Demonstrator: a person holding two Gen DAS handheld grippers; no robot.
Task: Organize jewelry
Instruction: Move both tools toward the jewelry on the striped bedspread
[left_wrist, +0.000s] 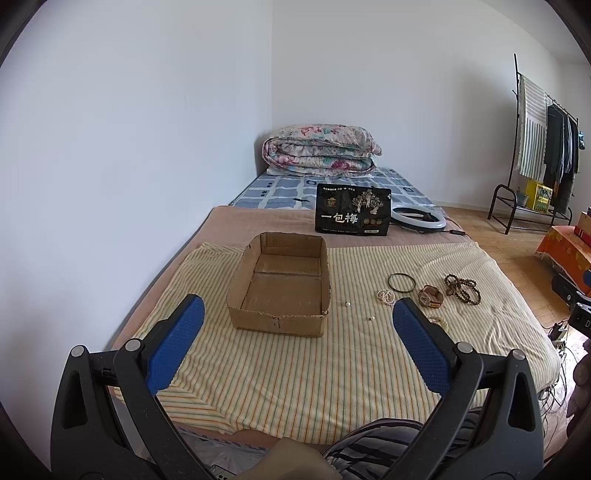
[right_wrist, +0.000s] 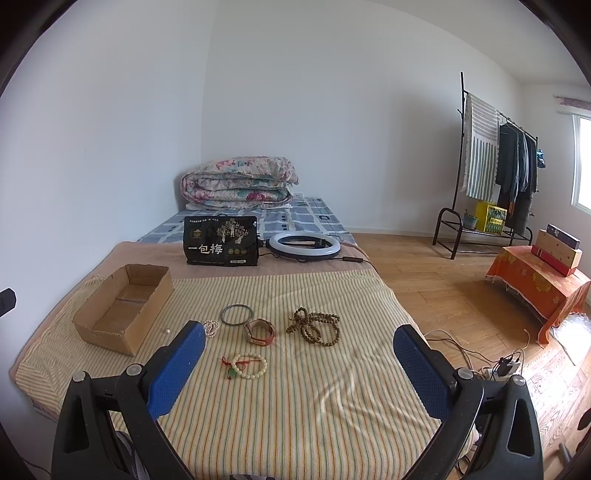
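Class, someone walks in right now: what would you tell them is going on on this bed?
A person holds two grippers over a striped cloth, jaws open, nothing held. The cardboard box is empty. The jewelry lies loose beside it: dark bangle, watch, brown bead string, cream bracelet. Sorting has not begun.

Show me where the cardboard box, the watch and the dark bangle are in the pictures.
cardboard box (left_wrist: 275, 323), left wrist view, on its near outer wall.
watch (right_wrist: 259, 331), right wrist view, on its case and strap.
dark bangle (right_wrist: 224, 319), right wrist view, on the left arc of its ring.
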